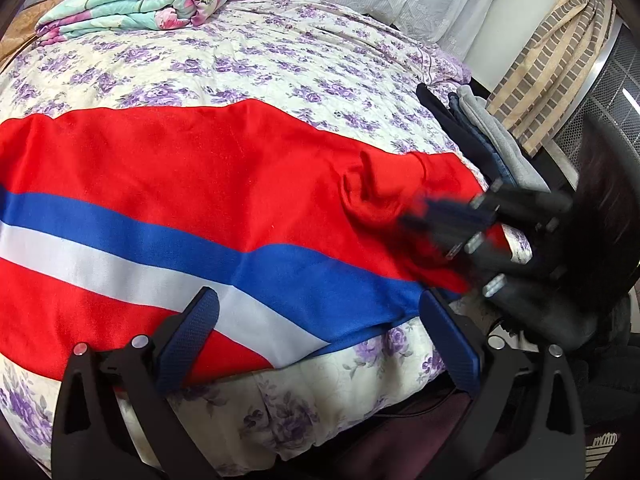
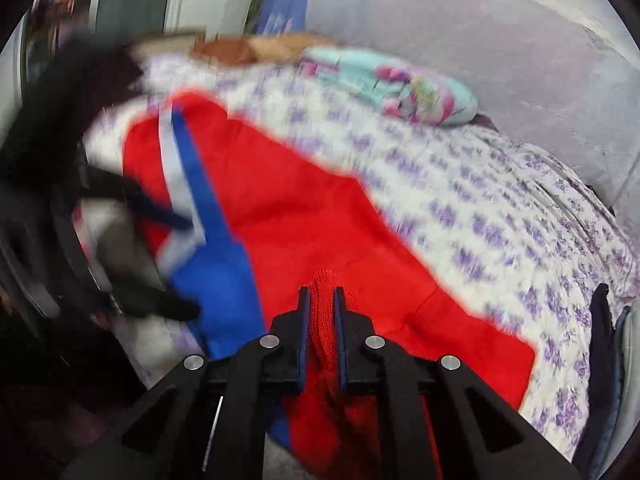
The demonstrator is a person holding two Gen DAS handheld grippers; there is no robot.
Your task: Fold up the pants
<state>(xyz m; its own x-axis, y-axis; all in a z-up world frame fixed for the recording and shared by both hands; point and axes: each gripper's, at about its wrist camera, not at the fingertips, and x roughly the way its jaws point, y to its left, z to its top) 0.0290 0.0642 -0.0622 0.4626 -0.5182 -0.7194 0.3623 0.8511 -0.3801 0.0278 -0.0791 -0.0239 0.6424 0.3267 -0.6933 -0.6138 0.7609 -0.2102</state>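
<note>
Red pants (image 1: 192,168) with a blue and a white side stripe lie flat across the flowered bed. My left gripper (image 1: 320,312) is open, its blue-padded fingers spread over the pants' near edge, holding nothing. My right gripper (image 2: 321,300) is shut on a bunched red fold of the pants (image 2: 320,320) at their end. It shows blurred in the left wrist view (image 1: 452,220), at the right end of the pants, where the cloth is puckered. The pants in the right wrist view (image 2: 304,216) stretch away to the upper left.
A folded floral quilt (image 1: 136,0) lies at the far side of the bed. A stack of folded dark, blue and grey clothes (image 1: 480,132) sits at the bed's right edge. The bedspread (image 1: 280,56) has purple flowers. A chair with a striped cloth (image 1: 548,80) stands beyond.
</note>
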